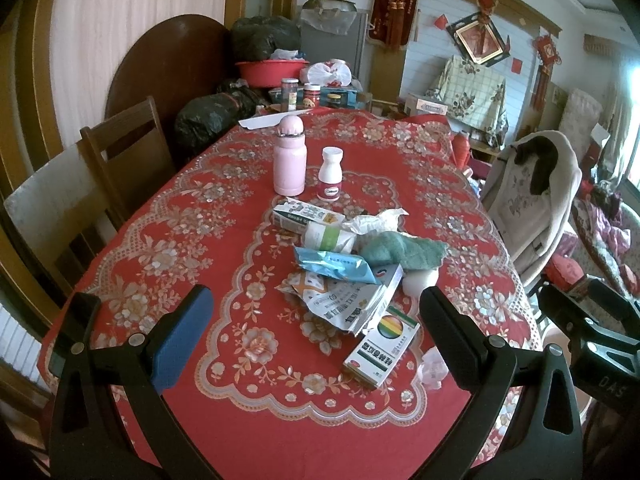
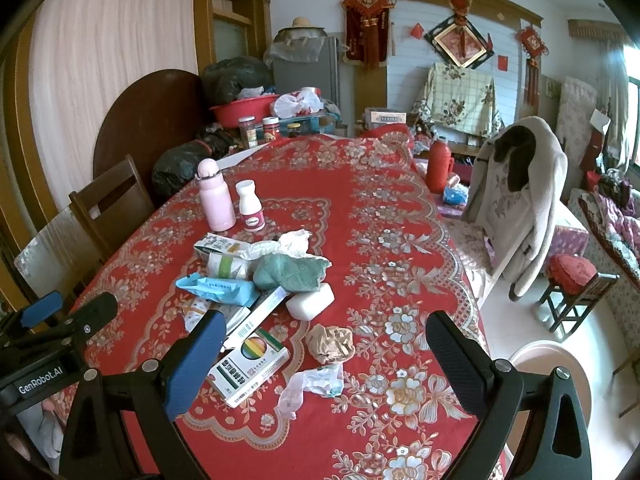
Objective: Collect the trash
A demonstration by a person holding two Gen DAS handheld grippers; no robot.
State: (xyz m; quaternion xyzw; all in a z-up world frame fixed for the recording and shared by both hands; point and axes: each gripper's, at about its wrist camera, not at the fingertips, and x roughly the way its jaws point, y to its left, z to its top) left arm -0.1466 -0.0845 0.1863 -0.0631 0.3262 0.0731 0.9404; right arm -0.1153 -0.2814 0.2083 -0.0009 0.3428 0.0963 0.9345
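Both grippers, left [image 1: 316, 316] and right [image 2: 324, 342], are hovering spread wide and empty, ready to grab; trash pile [image 2: 256, 280] is lying mid-table, wrapper [image 2: 316, 386] nearest my right.

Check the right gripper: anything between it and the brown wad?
Nothing visible. The right gripper is open above the cloth, and the brown wad lies bare between its fingers; the medicine box sits just left, apart from it.

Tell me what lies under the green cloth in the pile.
The green cloth rests partly on a white block and a white box's end. Whatever lies beneath its middle is covered.
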